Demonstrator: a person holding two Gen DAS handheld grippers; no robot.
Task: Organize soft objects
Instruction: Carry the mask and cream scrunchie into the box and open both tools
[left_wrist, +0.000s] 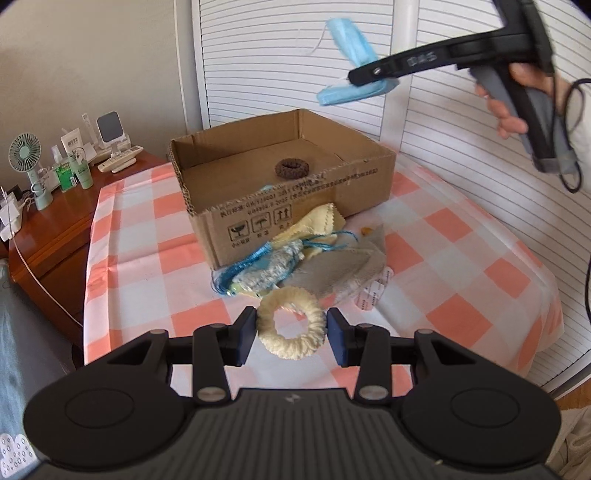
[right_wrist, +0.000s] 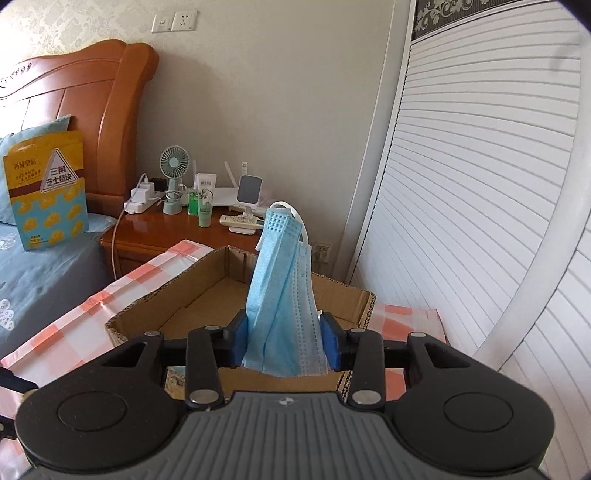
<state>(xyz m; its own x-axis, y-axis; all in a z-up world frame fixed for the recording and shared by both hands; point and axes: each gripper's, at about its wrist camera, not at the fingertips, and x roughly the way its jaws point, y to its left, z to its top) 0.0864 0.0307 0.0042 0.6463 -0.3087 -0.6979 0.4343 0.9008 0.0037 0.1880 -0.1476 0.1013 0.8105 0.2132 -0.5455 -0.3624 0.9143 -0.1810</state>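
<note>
While a brown ring (left_wrist: 291, 169) already lies on the floor of the box (left_wrist: 229, 218) at centre frame, most of the sorting appears unfinished in the left wrist view. The left gripper (left_wrist: 291, 334), low in the frame, has its pads set against the two sides of a cream ring (left_wrist: 291, 326), narrow and gripping it just above the checked cloth (left_wrist: 461, 258). Behind the ring, touching the box's near wall, a pile waits: a yellow cloth (left_wrist: 317, 221), a blue-tasselled piece (left_wrist: 266, 264) and a grey cloth (left_wrist: 343, 269). At the upper right, a hand (left_wrist: 513, 99) carries the right gripper (left_wrist: 356, 75), which pinches a blue mask (left_wrist: 351, 55) in the air above the box.

In the right wrist view the right gripper (right_wrist: 283, 341) sits at lower centre, its pads closed on the folded mask (right_wrist: 282, 302), which stands up between them. The box (right_wrist: 365, 306) lies directly beyond and below, its visible floor bare from this angle. A nightstand (right_wrist: 155, 236) with a small fan (right_wrist: 170, 162) fills the middle left.

By this evidence one item is boxed, two are in hand and seemingly bound for the box, and three remain on the cloth, so the job looks well short of half done.
</note>
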